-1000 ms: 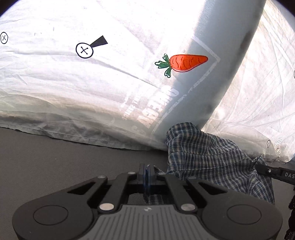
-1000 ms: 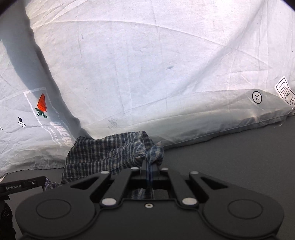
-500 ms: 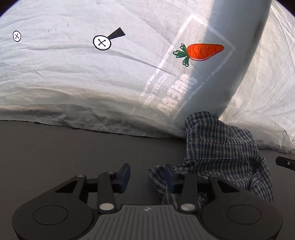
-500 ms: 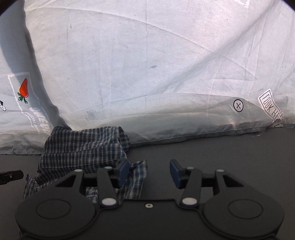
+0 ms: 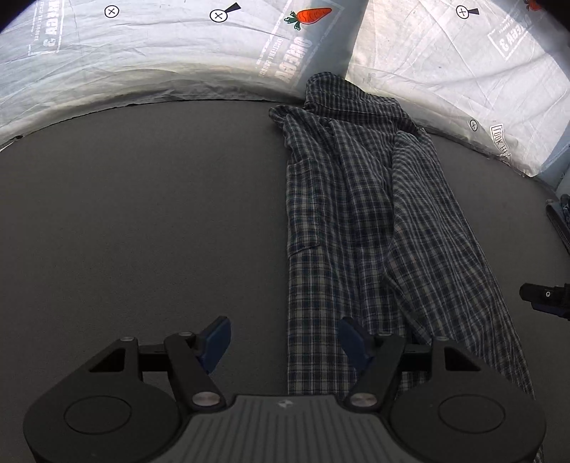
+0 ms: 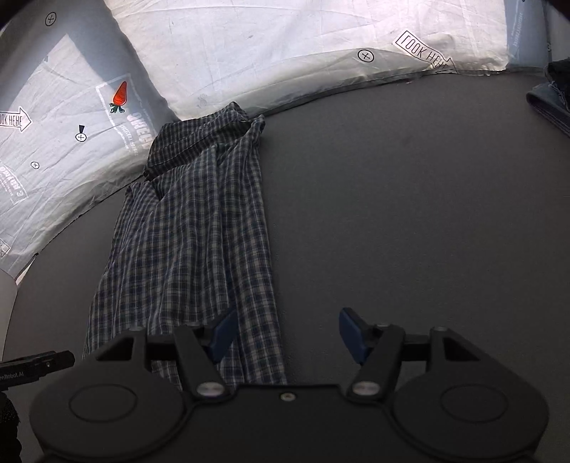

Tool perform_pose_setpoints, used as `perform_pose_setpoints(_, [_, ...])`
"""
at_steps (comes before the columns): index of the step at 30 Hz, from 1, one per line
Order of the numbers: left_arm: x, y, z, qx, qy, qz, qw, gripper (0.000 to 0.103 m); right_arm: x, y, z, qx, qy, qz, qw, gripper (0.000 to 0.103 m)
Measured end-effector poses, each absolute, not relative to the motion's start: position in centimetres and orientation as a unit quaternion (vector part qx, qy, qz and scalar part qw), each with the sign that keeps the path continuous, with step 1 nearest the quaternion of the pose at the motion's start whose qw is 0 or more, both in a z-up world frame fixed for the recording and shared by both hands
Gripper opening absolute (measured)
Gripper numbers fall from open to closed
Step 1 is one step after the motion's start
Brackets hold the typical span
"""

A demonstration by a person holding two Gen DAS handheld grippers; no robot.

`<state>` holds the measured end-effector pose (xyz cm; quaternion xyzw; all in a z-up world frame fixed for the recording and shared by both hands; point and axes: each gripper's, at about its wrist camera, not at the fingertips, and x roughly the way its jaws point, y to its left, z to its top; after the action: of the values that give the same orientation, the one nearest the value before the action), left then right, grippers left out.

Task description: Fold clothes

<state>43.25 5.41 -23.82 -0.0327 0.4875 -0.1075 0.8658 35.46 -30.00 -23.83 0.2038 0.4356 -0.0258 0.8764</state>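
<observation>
A blue and white checked shirt (image 5: 359,220) lies in a long narrow strip on the dark grey table (image 5: 142,213), its collar end far against the white backdrop. It also shows in the right wrist view (image 6: 192,242). My left gripper (image 5: 285,342) is open and empty above the shirt's near left edge. My right gripper (image 6: 288,333) is open and empty above the shirt's near right edge. Part of the right gripper (image 5: 545,297) shows at the right of the left wrist view.
A white printed sheet with a carrot picture (image 5: 310,16) hangs behind the table (image 6: 409,213). Folded blue denim (image 6: 548,103) lies at the far right edge. Part of the left gripper (image 6: 35,361) shows at the lower left.
Both grippers opened and let go of the shirt at its far end, then drew back toward me. The shirt now lies stretched out long on the table.
</observation>
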Motion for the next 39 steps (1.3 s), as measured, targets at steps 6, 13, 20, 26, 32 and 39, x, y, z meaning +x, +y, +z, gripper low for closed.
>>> perform_pose_setpoints(6, [35.4, 8.1, -26.0, -0.076, 0.519, -0.100, 0.846, 0.068, 26.9, -30.1, -25.3, 0.255, 0.444, -0.012, 0.859, 0.063])
perform_pose_setpoints(13, [30.6, 10.1, -26.3, -0.138, 0.516, -0.129, 0.836, 0.068, 20.6, -30.9, -26.4, 0.362, 0.430, 0.023, 0.827, 0.059])
perform_pose_setpoints(20, [28.6, 10.8, -27.1, -0.184, 0.530, -0.170, 0.810, 0.058, 17.3, -31.3, -27.7, 0.440, 0.422, 0.041, 0.792, 0.053])
perform_pose_setpoints(26, [27.3, 11.1, -27.6, -0.195, 0.556, -0.205, 0.781, 0.051, 15.9, -30.7, -28.1, 0.437, 0.445, 0.062, 0.779, 0.046])
perform_pose_setpoints(32, [25.9, 11.6, -28.0, -0.206, 0.577, -0.227, 0.757, 0.051, 13.5, -30.6, -28.4, 0.448, 0.461, 0.072, 0.763, 0.041])
perform_pose_setpoints(39, [25.2, 11.6, -28.6, -0.219, 0.606, -0.254, 0.721, 0.044, 11.3, -30.8, -29.0, 0.479, 0.464, 0.068, 0.742, 0.033])
